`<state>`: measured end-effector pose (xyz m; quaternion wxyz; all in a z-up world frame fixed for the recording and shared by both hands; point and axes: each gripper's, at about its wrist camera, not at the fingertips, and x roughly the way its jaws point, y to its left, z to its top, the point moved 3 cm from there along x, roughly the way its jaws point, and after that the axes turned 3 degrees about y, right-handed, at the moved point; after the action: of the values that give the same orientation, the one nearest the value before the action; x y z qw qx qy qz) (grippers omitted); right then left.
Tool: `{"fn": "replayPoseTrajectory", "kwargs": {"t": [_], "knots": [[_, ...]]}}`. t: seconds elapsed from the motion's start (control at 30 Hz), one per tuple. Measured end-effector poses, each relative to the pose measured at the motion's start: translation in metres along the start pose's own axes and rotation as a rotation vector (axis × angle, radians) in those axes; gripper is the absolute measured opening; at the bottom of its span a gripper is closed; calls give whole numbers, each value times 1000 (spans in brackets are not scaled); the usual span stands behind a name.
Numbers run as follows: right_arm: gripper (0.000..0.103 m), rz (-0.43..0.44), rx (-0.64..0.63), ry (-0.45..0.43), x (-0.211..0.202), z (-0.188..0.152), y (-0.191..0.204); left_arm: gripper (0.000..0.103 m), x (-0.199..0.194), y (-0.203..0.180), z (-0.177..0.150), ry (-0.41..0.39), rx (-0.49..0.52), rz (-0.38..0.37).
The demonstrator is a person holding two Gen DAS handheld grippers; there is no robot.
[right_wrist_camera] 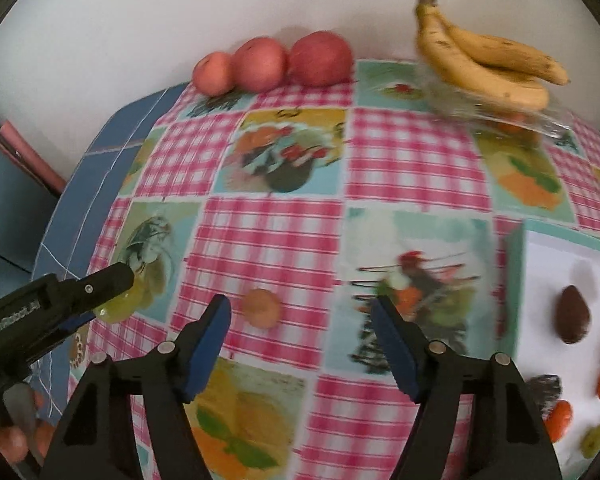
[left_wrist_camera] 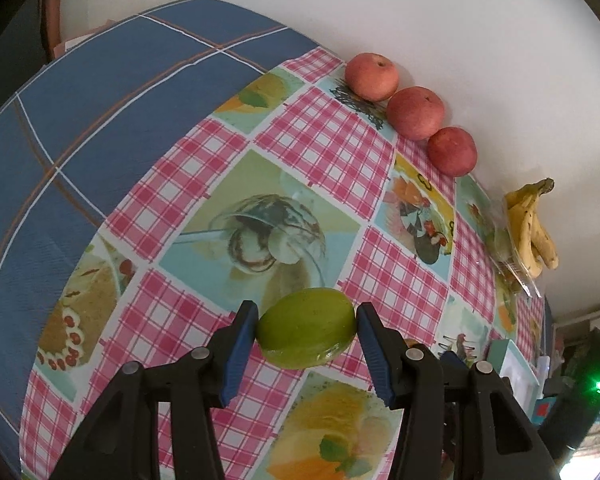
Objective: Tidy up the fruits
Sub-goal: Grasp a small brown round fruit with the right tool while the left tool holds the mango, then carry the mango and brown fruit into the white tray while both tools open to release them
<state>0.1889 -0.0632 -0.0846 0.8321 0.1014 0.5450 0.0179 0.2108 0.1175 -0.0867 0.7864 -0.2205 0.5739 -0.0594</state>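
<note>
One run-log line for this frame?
left gripper: shut on green fruit | right gripper: open, empty, above small orange fruit | apples, bananas: by wall

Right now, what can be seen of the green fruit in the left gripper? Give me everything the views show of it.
The green fruit is smooth, glossy, yellow-green and oval, somewhat flattened, with no stem showing. It lies sideways between the blue pads of the left gripper, which press on its two ends. It looks lifted slightly above the patterned tablecloth, though contact underneath cannot be ruled out. In the right wrist view only a yellow-green sliver shows under the left gripper. No other fruit touches it.
</note>
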Motion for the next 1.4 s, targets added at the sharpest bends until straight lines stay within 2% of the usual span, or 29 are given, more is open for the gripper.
{"fn": "replayPoseTrajectory", "kwargs": {"t": [0.07, 0.17, 0.4, 0.6, 1.2, 1.4], "knots": [[56, -5, -9, 9, 7, 1, 6, 54, 0, 0, 0, 2, 0, -6], [53, -7, -10, 16, 14, -1, 12, 54, 1, -1, 0, 6, 1, -13], [35, -19, -16, 31, 23, -1, 17, 54, 4, -3, -1, 14, 8, -17], [27, -28, -18, 43, 28, -2, 17, 54, 7, -3, -2, 23, 8, -18], [27, -40, 1, 59, 20, -11, 8, 54, 6, -9, -5, 37, 46, -16], [27, -47, 13, 54, 2, -18, -4, 54, -7, -24, -4, 12, 103, -3]]}}
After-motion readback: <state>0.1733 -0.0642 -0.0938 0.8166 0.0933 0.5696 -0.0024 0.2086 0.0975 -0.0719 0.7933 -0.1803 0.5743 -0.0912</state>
